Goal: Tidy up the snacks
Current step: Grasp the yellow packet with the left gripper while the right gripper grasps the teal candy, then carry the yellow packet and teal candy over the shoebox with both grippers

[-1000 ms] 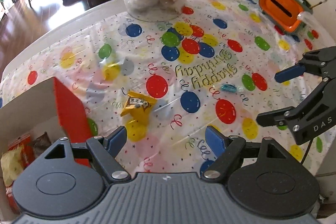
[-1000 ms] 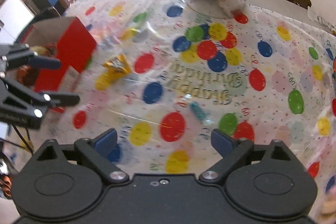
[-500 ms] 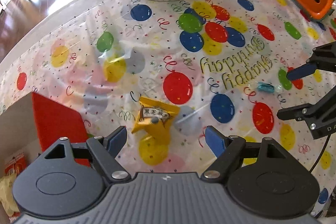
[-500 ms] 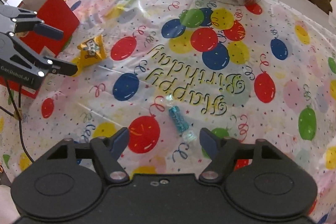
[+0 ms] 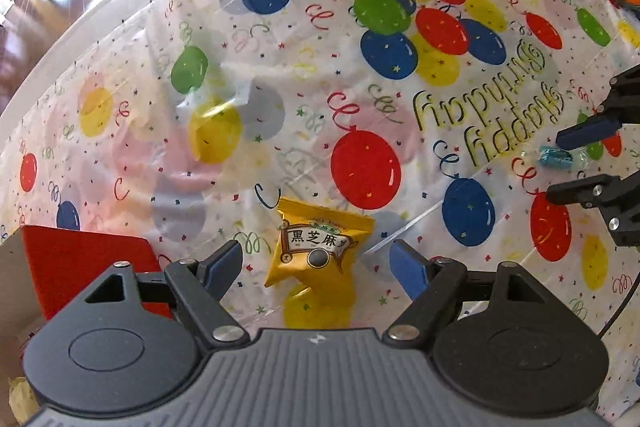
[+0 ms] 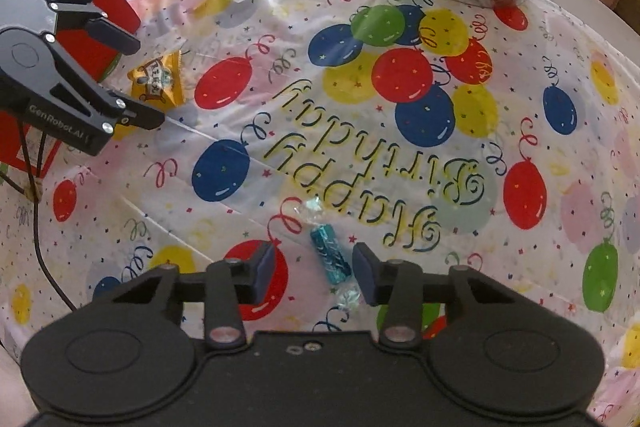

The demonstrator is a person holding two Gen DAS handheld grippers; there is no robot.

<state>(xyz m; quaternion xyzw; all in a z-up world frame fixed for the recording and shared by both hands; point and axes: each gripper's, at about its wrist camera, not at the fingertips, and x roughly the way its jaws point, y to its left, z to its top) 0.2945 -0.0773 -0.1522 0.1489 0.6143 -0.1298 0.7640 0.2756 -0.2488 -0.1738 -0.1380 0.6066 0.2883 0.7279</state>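
Closing right gripper (image 6: 314, 269) around the teal wrapped candy (image 6: 329, 255) lying flat on the balloon tablecloth (image 6: 400, 155), candy between the jaws but pads not yet pressing on it. Hovering left gripper (image 5: 316, 263) with jaws spread wide over the yellow snack packet (image 5: 318, 251), packet lying between the fingers, nothing gripped. Sitting just left of that packet, the red box (image 5: 84, 267), likely the place for the snacks. Risking a pinch on the candy's clear twisted end instead of its body, letting it slip out on the lift. Risking also a fold of the thin plastic cloth caught with the candy, dragging the sheet and shifting the yellow packet under the other hand. Risking a skewed grip on the packet, its puffy, slick foil squirting sideways if the fingers close near a corner. Crowding possible near the box, both tools and a trailing cable (image 6: 44, 251) heading to the same side.
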